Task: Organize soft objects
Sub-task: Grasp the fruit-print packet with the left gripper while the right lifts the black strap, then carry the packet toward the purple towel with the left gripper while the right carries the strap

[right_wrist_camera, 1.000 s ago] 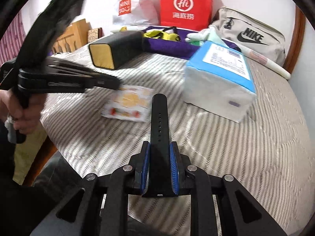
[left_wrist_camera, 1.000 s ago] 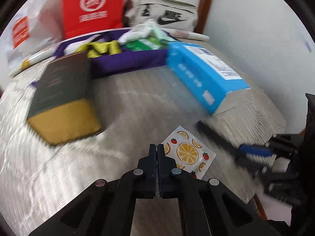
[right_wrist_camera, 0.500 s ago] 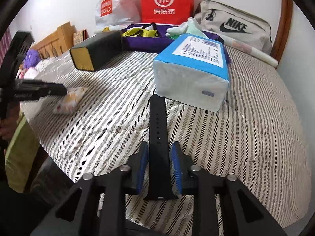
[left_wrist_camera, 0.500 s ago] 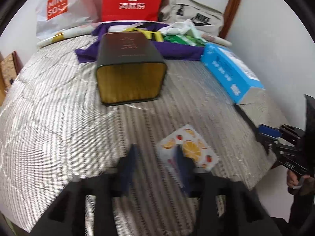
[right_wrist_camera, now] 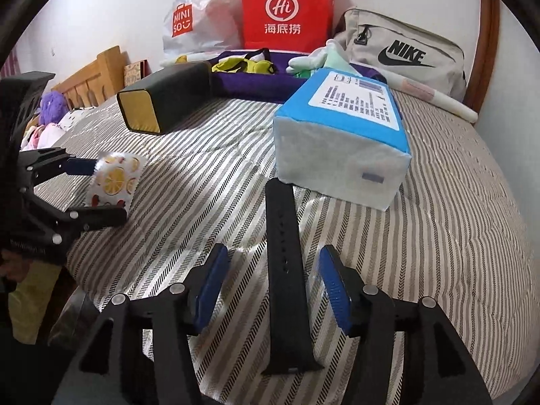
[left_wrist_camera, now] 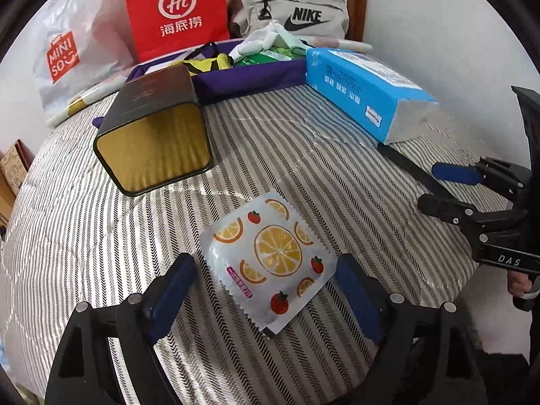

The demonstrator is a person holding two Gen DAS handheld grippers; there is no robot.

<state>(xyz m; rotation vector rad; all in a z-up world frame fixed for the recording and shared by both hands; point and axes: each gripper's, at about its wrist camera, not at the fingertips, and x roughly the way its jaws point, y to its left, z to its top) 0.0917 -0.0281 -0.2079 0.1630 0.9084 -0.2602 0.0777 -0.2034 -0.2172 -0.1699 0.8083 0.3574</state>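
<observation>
A fruit-print sachet [left_wrist_camera: 270, 263] lies flat on the striped bedspread [left_wrist_camera: 303, 168]. My left gripper [left_wrist_camera: 265, 270] straddles it with jaws opening, and the pads stand clear of both its edges. In the right wrist view the sachet [right_wrist_camera: 114, 179] shows between the left gripper [right_wrist_camera: 98, 189] fingers. A black watch strap [right_wrist_camera: 283, 270] lies lengthwise on the bed inside my right gripper [right_wrist_camera: 273, 280], whose jaws are opening. Its blue pads [right_wrist_camera: 332, 283] are off the strap. The strap [left_wrist_camera: 405, 165] and right gripper [left_wrist_camera: 438, 189] also show at the right of the left wrist view.
A blue tissue pack [right_wrist_camera: 341, 148] sits just beyond the strap. A dark box with a gold end [left_wrist_camera: 152, 135] lies on its side. Behind are a purple tray [left_wrist_camera: 249, 74] of soft items, a red bag [left_wrist_camera: 175, 10], a white bag [left_wrist_camera: 67, 54] and a grey bag [right_wrist_camera: 401, 50]. The bed edge runs near both hands.
The left gripper went from shut to wide open and came over the sachet. The right gripper's pads let go of the black strap, which now lies loose on the bed.
</observation>
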